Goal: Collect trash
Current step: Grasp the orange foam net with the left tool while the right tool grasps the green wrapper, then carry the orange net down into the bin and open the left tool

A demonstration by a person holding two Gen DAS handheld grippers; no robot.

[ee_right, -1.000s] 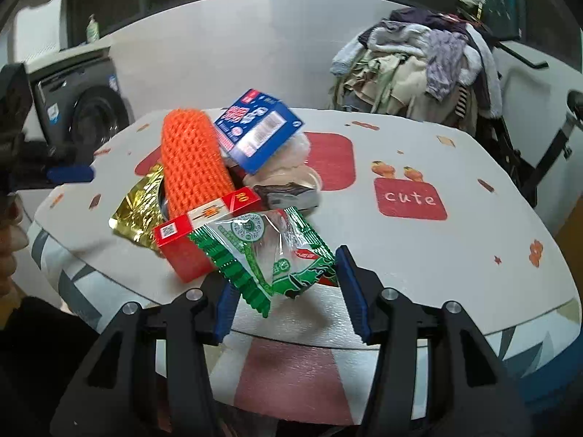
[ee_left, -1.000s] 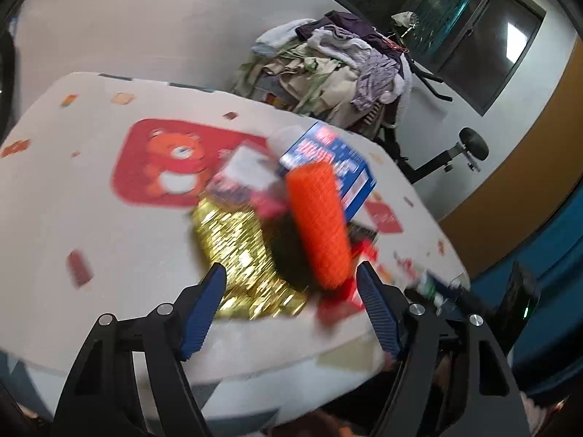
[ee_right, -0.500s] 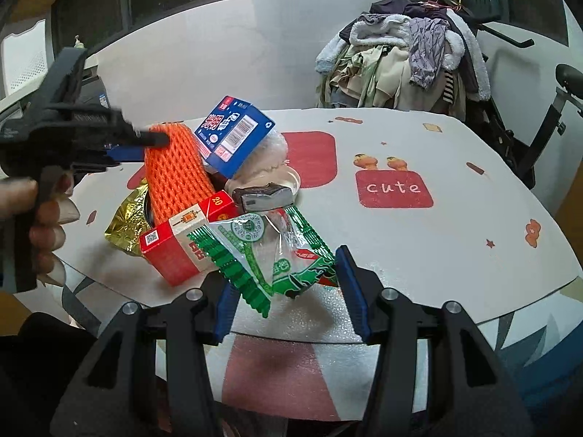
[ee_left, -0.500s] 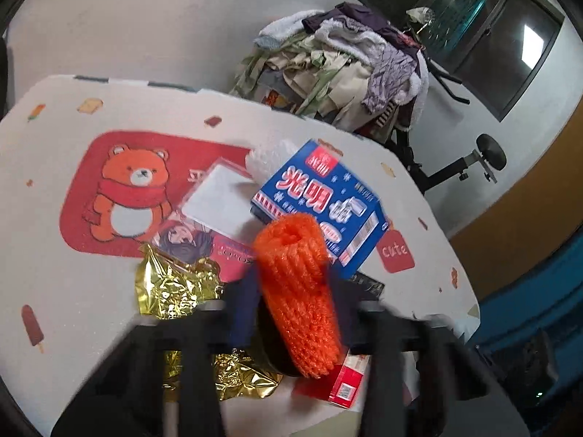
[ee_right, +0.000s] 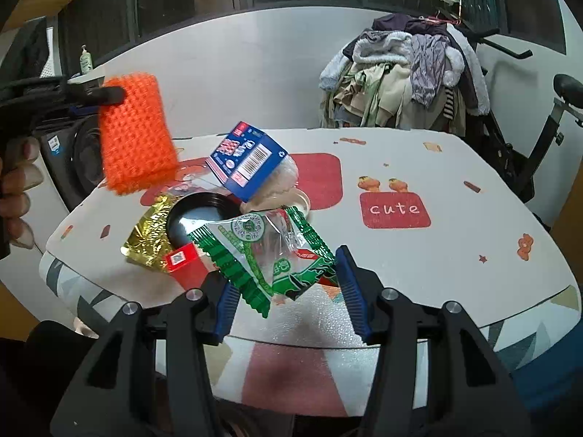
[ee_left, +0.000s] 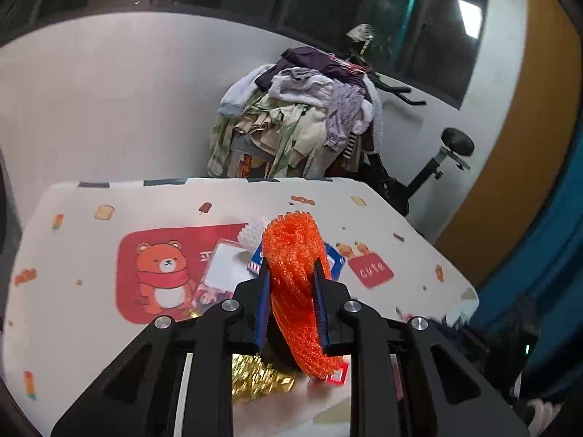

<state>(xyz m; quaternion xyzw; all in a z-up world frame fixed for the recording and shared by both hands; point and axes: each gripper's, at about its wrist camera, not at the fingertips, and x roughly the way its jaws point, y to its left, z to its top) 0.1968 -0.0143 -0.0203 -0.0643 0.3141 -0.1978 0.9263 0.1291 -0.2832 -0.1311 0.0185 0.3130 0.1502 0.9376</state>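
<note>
An orange foam net sleeve (ee_left: 295,284) hangs in the air above the table, pinched between the blue pads of my left gripper (ee_left: 291,267), whose jaws are still closing on it. In the right wrist view the sleeve (ee_right: 136,134) is up at the left, clear of the trash pile, with a person's hand (ee_right: 18,196) on the gripper handle. My right gripper (ee_right: 284,271) holds a green and white plastic packet (ee_right: 262,251) between its pads near the table's front edge.
On the patterned table (ee_right: 437,273) lie a blue carton (ee_right: 247,162), a gold foil wrapper (ee_right: 153,233), a black round lid (ee_right: 198,218) and a red box (ee_right: 186,266). A clothes pile (ee_right: 400,83) and a washing machine (ee_right: 73,153) stand behind.
My left gripper closed on the orange sleeve and lifted it off the pile. The black lid under it now shows. The right gripper stayed put with its packet.
</note>
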